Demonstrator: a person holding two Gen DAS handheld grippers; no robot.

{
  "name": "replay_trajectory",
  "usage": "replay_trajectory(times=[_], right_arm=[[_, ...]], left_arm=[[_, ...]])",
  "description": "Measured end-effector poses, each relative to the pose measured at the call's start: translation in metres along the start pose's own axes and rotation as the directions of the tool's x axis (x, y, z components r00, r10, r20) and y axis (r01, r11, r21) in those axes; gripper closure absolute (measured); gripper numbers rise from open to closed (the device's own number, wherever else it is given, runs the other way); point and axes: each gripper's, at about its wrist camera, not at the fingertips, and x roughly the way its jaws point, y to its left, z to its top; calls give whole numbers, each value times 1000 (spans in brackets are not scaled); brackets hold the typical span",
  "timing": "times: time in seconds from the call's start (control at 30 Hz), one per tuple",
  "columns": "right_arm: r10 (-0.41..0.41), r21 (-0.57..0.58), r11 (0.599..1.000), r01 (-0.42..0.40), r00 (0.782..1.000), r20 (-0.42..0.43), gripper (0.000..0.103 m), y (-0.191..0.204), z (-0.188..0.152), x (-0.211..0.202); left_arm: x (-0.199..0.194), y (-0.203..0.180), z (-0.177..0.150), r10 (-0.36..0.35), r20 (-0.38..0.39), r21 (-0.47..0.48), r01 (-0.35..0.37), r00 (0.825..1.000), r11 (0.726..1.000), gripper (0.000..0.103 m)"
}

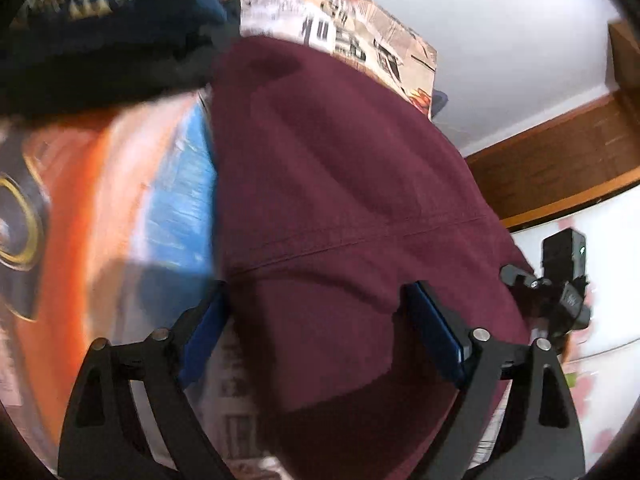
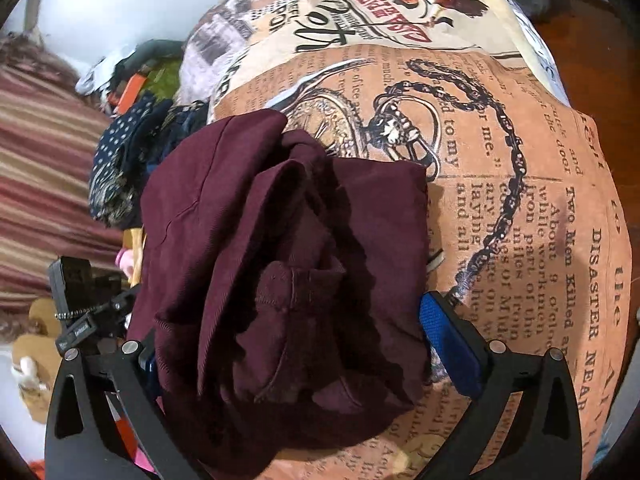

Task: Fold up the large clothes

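Note:
A maroon garment [image 1: 340, 200] fills the middle of the left wrist view and runs down between the blue pads of my left gripper [image 1: 316, 312]. The jaws stand wide apart, the cloth lying between them. In the right wrist view the same maroon garment [image 2: 280, 260] lies bunched and partly folded on the newspaper-print bedsheet [image 2: 520, 220]. My right gripper [image 2: 288, 344] straddles the bundle with its jaws wide apart; the left pad is mostly hidden under cloth, the right blue pad [image 2: 448, 348] is beside it.
A dark garment with yellow lettering [image 1: 80, 0] and an orange and blue printed cloth [image 1: 120, 200] lie left. A pile of dark dotted clothes [image 2: 128, 152] sits beyond the bundle. A striped blanket [image 2: 40, 180] lies far left. Wooden furniture [image 1: 560, 160] stands right.

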Motion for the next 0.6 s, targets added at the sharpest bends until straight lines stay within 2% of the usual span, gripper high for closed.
replay_trajectory(times=[0.2, 0.3, 0.33, 0.4, 0.43, 0.47, 0.5, 0.6], right_arm=[[-4, 0, 1000, 4, 1000, -6, 0, 1, 3, 1], [-5, -4, 1000, 5, 1000, 5, 0, -1, 3, -1], [-9, -4, 1000, 9, 1000, 11, 2, -1, 3, -2], [-19, -18, 1000, 19, 1000, 25, 14, 3, 1, -6], [-22, -33, 999, 23, 999, 35, 30, 7, 0, -10], [-12, -49, 999, 14, 999, 40, 40, 11, -1, -13], [0, -65, 998, 2, 999, 40, 45, 16, -3, -16], [-51, -107, 993, 58, 997, 65, 57, 30, -7, -21]], left_arm=[[12, 3, 6, -41, -3, -47, 40, 999, 998, 8], [9, 0, 5, -39, 8, -41, 40, 999, 998, 19], [5, -1, 3, -35, 15, -29, 36, 999, 999, 26], [-2, -2, 1, -33, 30, -13, 33, 999, 999, 36], [-4, -3, 0, -35, 33, -12, 35, 999, 999, 42], [-9, -3, 0, -35, 39, -9, 35, 999, 999, 48], [-13, -3, 0, -35, 43, -5, 35, 998, 999, 51], [-28, -13, -1, -29, 75, 38, 26, 997, 999, 62]])
